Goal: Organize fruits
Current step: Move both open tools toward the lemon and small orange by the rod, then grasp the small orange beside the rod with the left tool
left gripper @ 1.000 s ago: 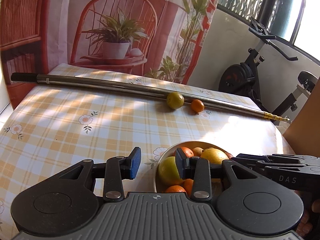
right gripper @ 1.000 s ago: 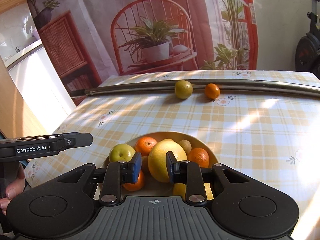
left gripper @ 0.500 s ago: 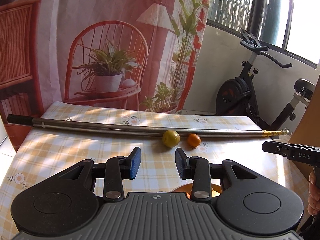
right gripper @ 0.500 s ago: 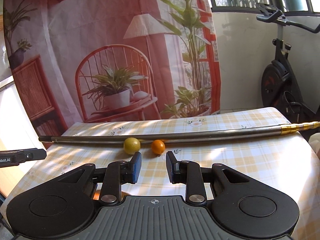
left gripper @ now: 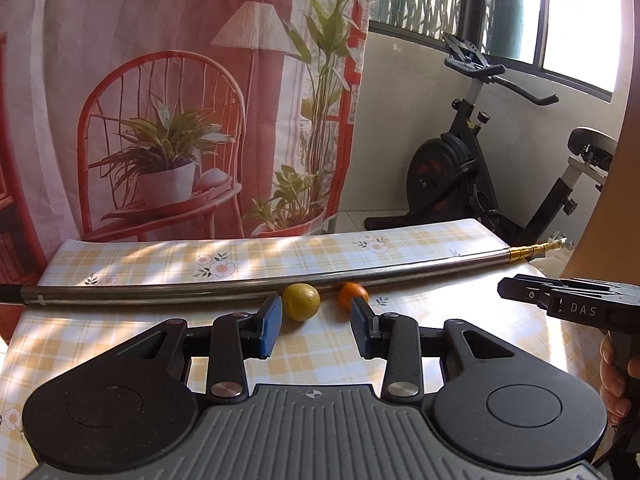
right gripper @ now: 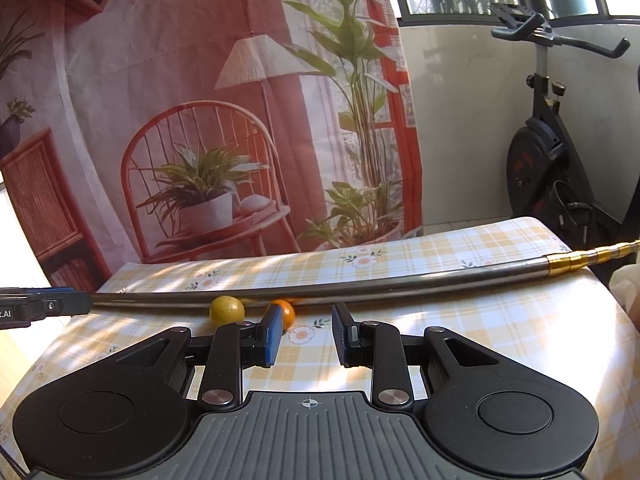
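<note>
A yellow-green citrus fruit (left gripper: 301, 302) and a small orange (left gripper: 352, 293) rest side by side on the checked tablecloth (left gripper: 160, 312), touching a long metal pole (left gripper: 160, 291). My left gripper (left gripper: 315, 330) is open and empty, held above the table well short of them. In the right wrist view the same yellow-green fruit (right gripper: 226, 310) and orange (right gripper: 287, 312) lie ahead; my right gripper (right gripper: 305, 334) is also open and empty, its left fingertip overlapping the orange in the picture. The fruit bowl is out of sight below both cameras.
The pole (right gripper: 400, 286) spans the table's width, its brass tip (right gripper: 592, 258) past the right edge. A printed curtain (left gripper: 180, 100) hangs behind the table. An exercise bike (left gripper: 480, 184) stands at the right. A hand (left gripper: 614, 384) holds the right gripper.
Both grippers rose and tilted up from over the bowl of fruit; the bowl dropped out of view. The two loose fruits by the pole now sit just beyond the fingertips.
</note>
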Demonstrator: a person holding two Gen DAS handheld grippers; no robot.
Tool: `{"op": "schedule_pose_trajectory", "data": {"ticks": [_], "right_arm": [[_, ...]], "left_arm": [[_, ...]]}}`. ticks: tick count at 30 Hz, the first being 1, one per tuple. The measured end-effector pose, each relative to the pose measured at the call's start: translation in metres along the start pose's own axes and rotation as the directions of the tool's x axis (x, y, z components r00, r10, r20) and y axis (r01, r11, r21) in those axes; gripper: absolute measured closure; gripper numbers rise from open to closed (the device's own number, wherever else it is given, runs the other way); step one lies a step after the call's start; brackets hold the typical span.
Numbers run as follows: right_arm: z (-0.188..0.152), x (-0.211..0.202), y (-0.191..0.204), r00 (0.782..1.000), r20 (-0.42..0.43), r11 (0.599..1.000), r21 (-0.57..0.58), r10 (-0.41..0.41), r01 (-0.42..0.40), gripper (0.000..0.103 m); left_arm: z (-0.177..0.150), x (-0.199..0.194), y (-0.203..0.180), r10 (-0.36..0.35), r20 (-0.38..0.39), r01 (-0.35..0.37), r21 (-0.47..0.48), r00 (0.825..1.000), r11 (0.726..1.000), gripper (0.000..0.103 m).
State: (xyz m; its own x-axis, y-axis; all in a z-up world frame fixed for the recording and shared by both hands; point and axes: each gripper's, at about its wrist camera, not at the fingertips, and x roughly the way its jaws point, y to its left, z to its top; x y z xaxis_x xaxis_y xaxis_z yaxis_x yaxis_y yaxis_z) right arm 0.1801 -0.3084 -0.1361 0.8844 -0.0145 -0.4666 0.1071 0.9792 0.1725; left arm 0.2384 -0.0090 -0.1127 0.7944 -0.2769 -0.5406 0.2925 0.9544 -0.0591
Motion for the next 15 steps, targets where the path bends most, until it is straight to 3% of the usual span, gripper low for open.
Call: {"op": "schedule_pose_trajectory", "data": {"ticks": [7,10,15], "right_arm": [[-0.005,0.023,-0.022,0.999,-0.027,0.996,0.076,-0.043,0.045,0.077],[-0.01,0.033,-0.032,0.998,-0.047,0.994,0.101,-0.046,0.051,0.077],[-0.017,0.045,-0.048,0.996,-0.066,0.99,0.126,-0.058,0.065,0.077]], "left_arm": [[0.018,0.064,-0.039,-0.098,-0.029,0.1,0.106,0.995,0.989,0.064],[0.014,0.099,-0.046,-0.097,-0.029,0.099,0.096,0.995,0.99,0.064],[0.008,0.148,-0.052,-0.075,-0.091,0.087,0.136,0.993,0.987,0.064]]}}
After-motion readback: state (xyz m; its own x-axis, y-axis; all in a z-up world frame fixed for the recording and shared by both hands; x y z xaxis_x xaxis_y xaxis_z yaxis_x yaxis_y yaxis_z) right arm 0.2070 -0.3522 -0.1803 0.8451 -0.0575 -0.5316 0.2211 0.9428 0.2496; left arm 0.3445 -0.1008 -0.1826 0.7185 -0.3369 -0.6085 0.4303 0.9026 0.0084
